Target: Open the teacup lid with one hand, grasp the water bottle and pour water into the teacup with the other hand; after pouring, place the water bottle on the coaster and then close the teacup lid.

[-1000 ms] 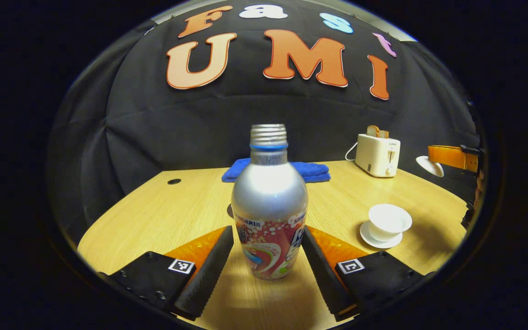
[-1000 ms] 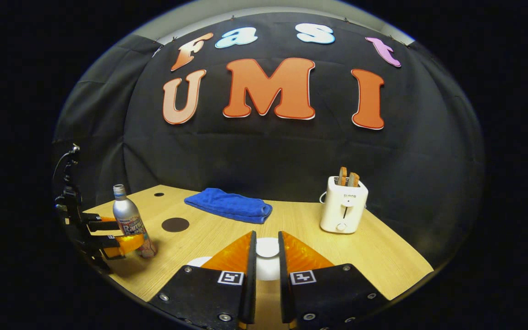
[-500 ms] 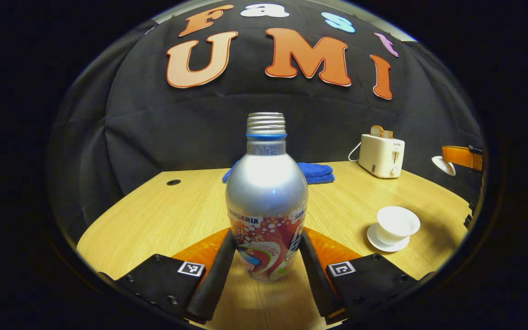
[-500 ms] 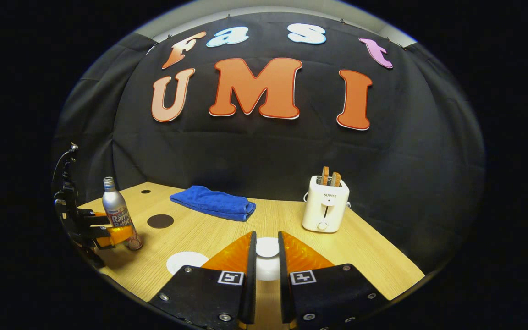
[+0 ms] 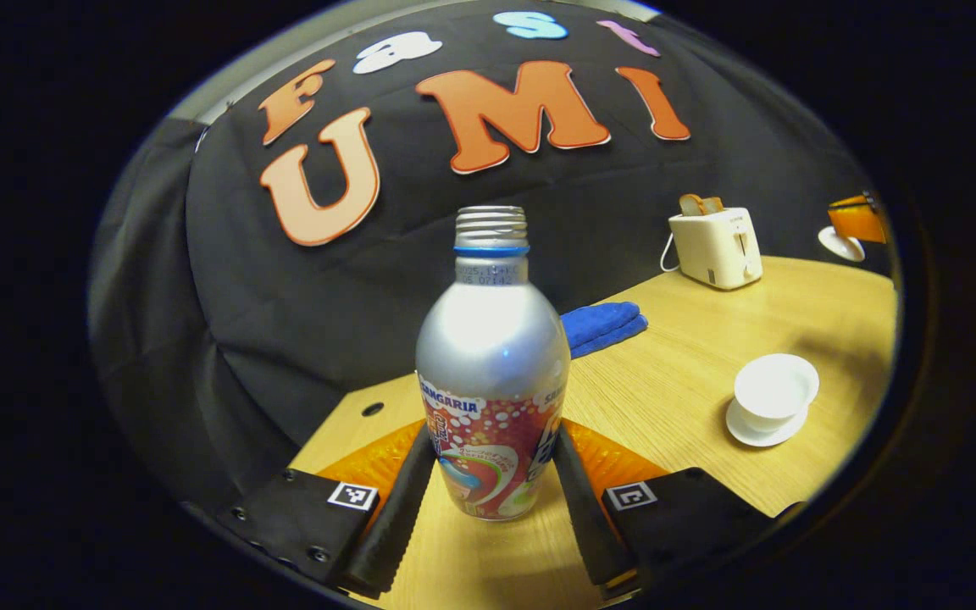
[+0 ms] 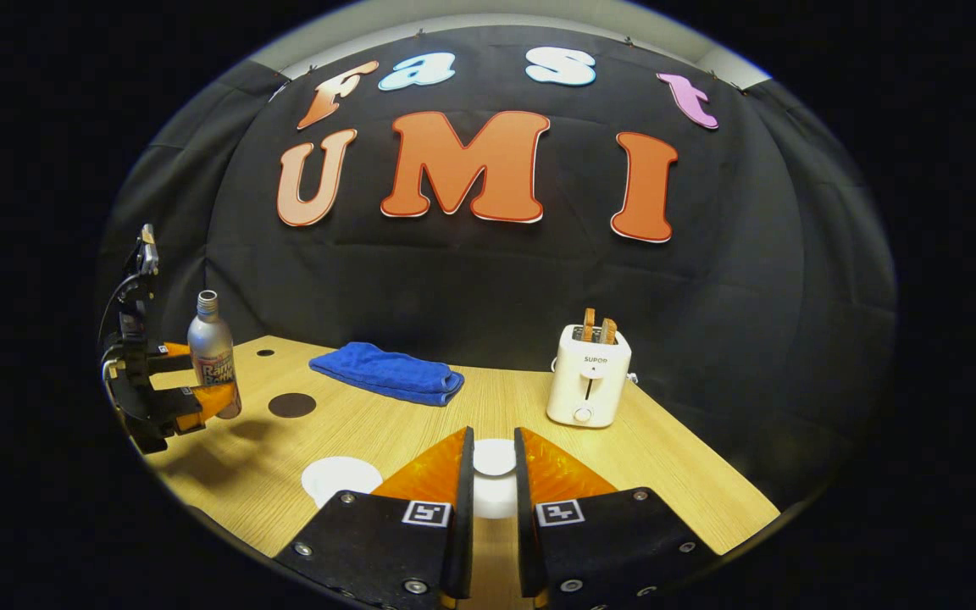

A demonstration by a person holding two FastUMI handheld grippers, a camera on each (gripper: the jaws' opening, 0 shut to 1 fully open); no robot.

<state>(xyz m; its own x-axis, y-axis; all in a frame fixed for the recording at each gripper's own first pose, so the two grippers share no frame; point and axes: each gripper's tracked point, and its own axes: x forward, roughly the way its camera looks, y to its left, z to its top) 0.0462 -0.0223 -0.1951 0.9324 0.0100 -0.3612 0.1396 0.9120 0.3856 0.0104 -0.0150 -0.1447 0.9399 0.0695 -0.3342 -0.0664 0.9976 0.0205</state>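
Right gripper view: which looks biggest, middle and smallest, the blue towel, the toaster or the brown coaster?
1. Blue towel, widest.
2. Toaster, narrower but taller, so these two are close.
3. Brown coaster, clearly smallest.
All three sit at a similar depth, so nearness hardly matters.

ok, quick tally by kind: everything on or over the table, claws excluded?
water bottle: 1
teacup: 1
saucer: 1
teacup lid: 1
coaster: 1
towel: 1
toaster: 1
toast slices: 2
Total: 9
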